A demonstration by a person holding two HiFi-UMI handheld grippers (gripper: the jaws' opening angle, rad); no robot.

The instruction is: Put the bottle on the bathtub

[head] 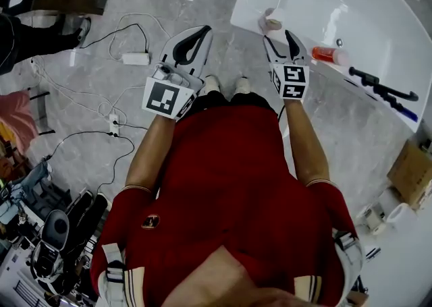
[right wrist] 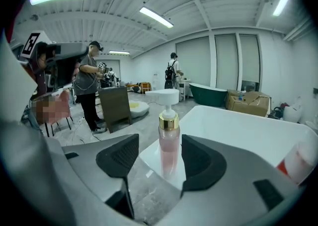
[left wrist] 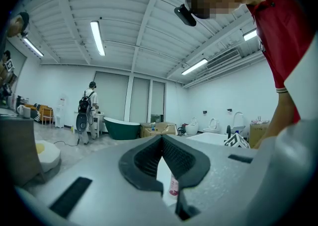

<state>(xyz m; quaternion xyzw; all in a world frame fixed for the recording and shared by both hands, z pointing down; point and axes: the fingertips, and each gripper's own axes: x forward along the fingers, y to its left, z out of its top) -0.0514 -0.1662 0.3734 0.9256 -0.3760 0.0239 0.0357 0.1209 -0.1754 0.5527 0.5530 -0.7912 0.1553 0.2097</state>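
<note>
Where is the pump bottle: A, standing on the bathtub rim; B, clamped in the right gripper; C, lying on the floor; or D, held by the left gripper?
A: the bottle stands upright on the bathtub rim, with a gap to each jaw of the open right gripper.

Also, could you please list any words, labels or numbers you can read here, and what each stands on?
No text can be read.
Clear pink pump bottle with gold collar: no legible print.
Black-and-white square marker: a pattern, no letters.
Round badge on red shirt: too small.
</note>
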